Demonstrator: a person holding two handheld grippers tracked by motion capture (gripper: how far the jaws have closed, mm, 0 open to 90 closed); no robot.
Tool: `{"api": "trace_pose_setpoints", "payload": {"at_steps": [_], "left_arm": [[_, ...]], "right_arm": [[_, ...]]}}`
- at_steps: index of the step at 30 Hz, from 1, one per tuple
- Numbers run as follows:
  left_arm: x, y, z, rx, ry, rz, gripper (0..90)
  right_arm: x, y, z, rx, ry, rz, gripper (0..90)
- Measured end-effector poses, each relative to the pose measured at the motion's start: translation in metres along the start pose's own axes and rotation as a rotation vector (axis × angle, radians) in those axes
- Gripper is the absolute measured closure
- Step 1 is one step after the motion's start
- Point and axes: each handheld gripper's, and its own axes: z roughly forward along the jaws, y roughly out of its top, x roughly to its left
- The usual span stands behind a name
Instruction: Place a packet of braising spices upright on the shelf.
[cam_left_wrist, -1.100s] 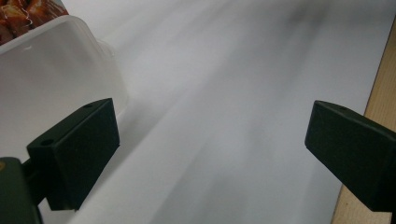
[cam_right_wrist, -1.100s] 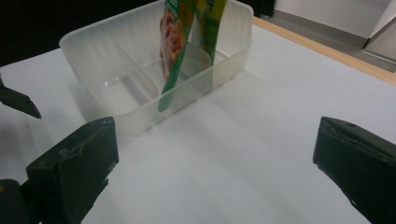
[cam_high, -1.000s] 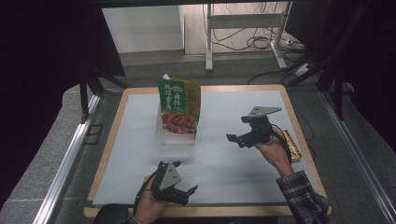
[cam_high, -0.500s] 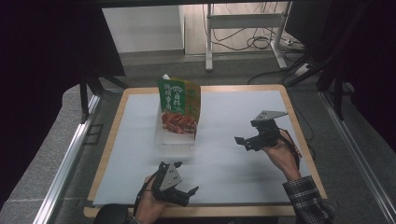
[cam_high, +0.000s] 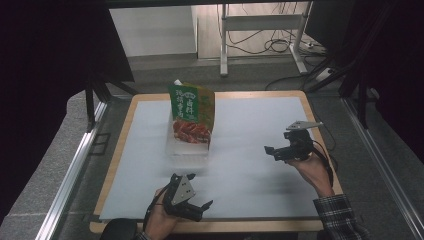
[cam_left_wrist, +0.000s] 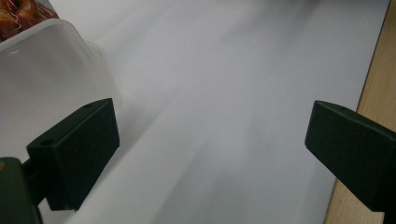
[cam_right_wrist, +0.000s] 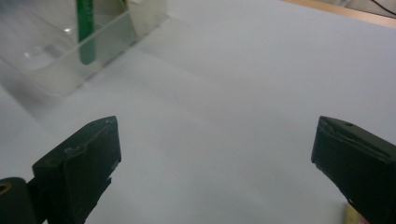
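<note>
The snack bag already stands upright in the clear tub at the far left. Both the left gripper and right gripper hang apart from it, jaws spread wide and empty, so little seems left to do.

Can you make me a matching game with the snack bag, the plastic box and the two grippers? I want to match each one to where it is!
Things:
1. green snack bag
2. clear plastic box
3. left gripper
4. right gripper

Places:
A. held open above the right side of the white mat
B. standing upright in the box
C. held open near the front edge of the table
D. resting on the white mat, holding the bag

Pairs: 1-B, 2-D, 3-C, 4-A
</note>
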Motion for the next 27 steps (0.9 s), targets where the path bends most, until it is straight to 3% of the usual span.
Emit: {"api": "trace_pose_setpoints", "payload": {"at_steps": [14,22,27], "left_arm": [[-0.002,0.000,0.001,0.002,0.000,0.005,2.7],[-0.002,0.000,0.002,0.013,-0.002,0.019,2.7],[-0.003,0.000,0.002,0.016,-0.001,0.022,2.7]], "right_arm": [[-0.037,-0.022,-0.016,0.073,-0.167,0.070,3.6],[-0.054,-0.034,-0.015,0.125,-0.284,0.093,7.1],[-0.063,-0.042,-0.010,0.174,-0.326,0.105,10.4]]}}
